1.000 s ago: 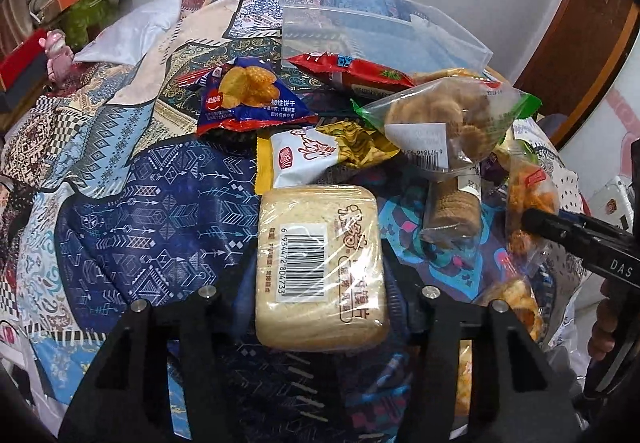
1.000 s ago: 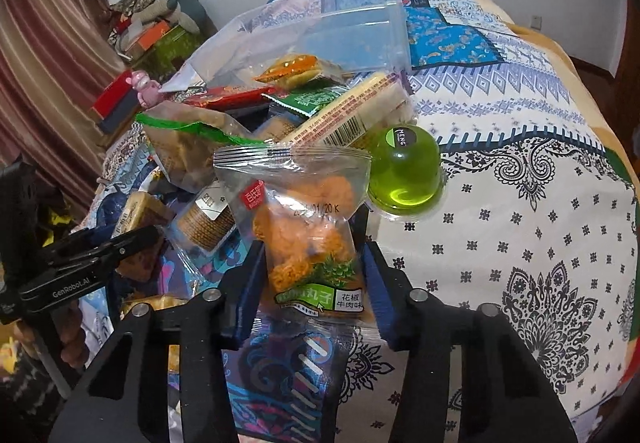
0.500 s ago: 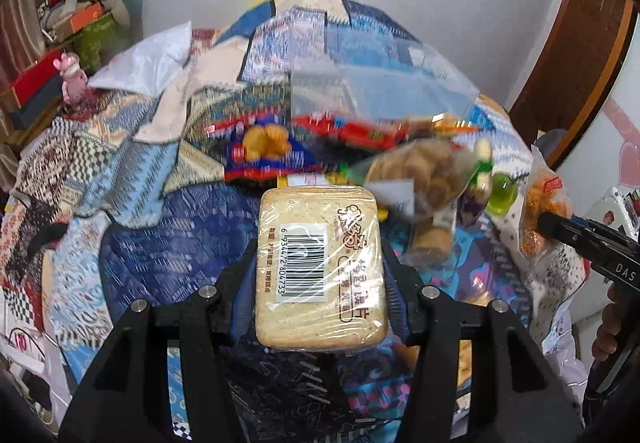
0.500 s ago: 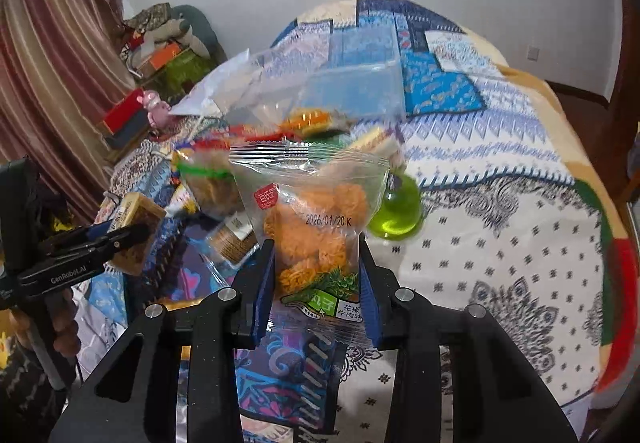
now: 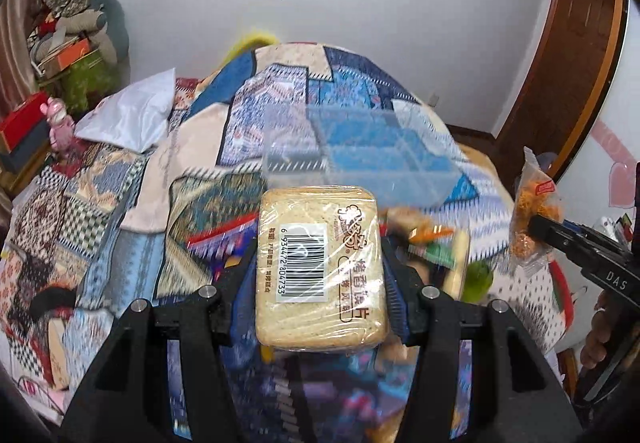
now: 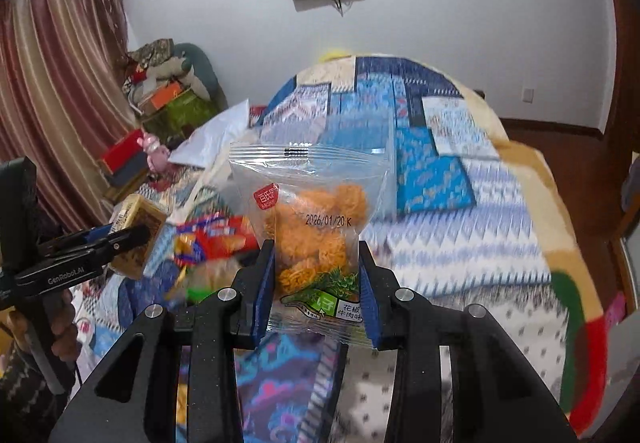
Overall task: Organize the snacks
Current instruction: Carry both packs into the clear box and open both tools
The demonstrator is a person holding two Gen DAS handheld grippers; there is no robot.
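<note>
Two grippers, each clamped on a snack above the bed (image 5: 208,179): left gripper (image 5: 320,295) pinching the wrapped toast pack (image 5: 320,267), right gripper (image 6: 316,291) squeezing the clear bag of orange crisps (image 6: 316,227). Remaining snacks (image 6: 216,239) blurred near the bed's near edge.

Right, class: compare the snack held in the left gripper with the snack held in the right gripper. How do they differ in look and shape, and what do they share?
The wrapped toast slices form a pale, firm rectangular block; the bag of orange crispy snacks is loose and lumpy. The toast slices show a white barcode label; the orange snack bag shows a printed date and a red logo. The toast wrap fits tight; the orange snack bag has spare clear film on top. Both are clear-wrapped and clamped off the bed, in the left gripper and right gripper.
</note>
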